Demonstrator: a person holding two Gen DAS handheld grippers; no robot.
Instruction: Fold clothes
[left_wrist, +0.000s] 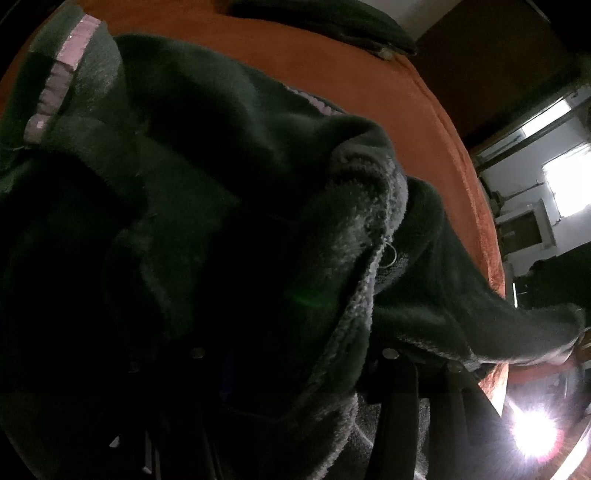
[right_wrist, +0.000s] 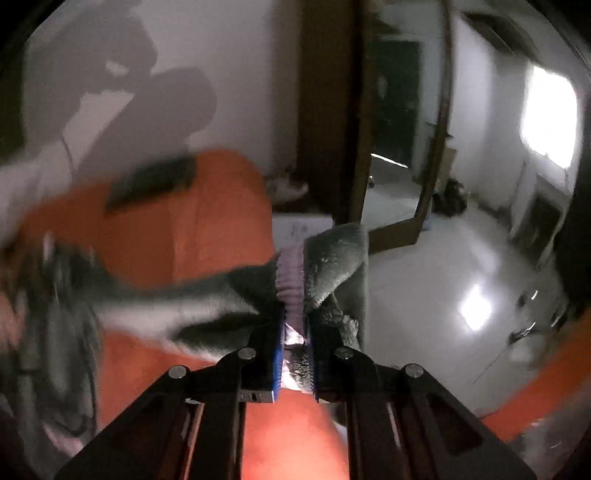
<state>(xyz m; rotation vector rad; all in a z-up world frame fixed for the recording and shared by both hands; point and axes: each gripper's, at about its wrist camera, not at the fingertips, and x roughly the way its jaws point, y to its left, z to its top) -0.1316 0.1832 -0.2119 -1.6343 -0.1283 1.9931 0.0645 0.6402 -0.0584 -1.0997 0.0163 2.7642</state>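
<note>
a dark green fleece jacket (left_wrist: 207, 155) lies heaped on an orange bedspread (left_wrist: 369, 74), filling the left of the scene. it looks soft, thick and floppy, light enough to lift by an edge, likely to sag and bunch; the lilac-trimmed hems (left_wrist: 61, 77) seem the firmest places to grip. the left gripper (left_wrist: 295, 373) is buried in its dark folds, and i cannot tell if it holds anything. to the right, the right gripper (right_wrist: 295, 332) is clamped narrow on a lilac-edged cuff (right_wrist: 291, 280), lifted clear of the bed.
</note>
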